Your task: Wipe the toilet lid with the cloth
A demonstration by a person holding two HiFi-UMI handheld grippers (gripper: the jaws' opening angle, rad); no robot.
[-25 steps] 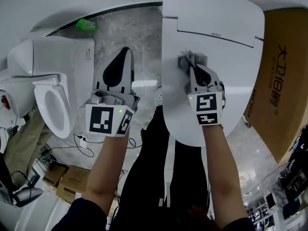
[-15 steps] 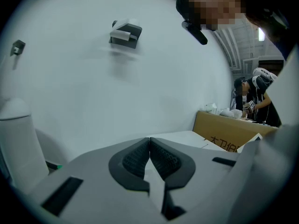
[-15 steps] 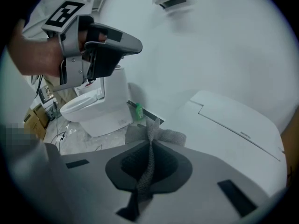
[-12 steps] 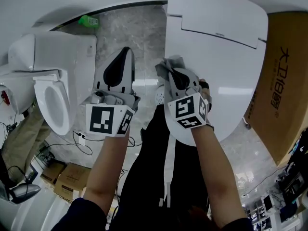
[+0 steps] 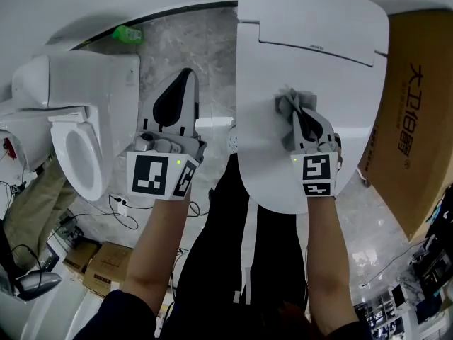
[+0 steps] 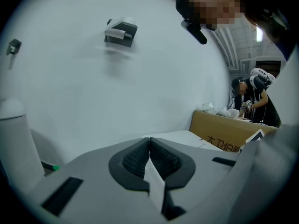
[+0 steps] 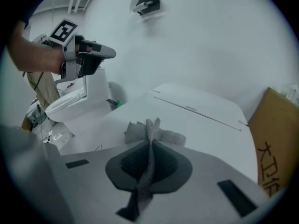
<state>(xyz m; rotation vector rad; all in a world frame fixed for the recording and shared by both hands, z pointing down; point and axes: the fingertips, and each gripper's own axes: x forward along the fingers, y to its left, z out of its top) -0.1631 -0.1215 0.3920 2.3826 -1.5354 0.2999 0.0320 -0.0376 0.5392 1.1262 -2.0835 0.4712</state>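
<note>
The white toilet lid (image 5: 325, 69) lies shut at the upper right of the head view and fills the middle of the right gripper view as a white slab, the lid (image 7: 187, 111). A grey cloth (image 5: 294, 103) rests on the lid's middle, bunched at the tip of my right gripper (image 5: 301, 115), which is shut on it. In the right gripper view the cloth (image 7: 150, 134) runs pinched between the jaws and fans out ahead. My left gripper (image 5: 182, 83) hangs over the floor gap left of the lid, shut, with nothing between its jaws (image 6: 149, 149).
A second white toilet (image 5: 78, 140) with an open seat stands at the left. A brown cardboard box (image 5: 417, 112) stands against the lid's right side. Cables and small boxes (image 5: 106, 261) lie on the floor at the lower left. People stand behind a box (image 6: 247, 101) in the left gripper view.
My right gripper has swept the cloth from the lid's left edge back rightwards onto the middle of the lid. The left gripper has stayed in place.
</note>
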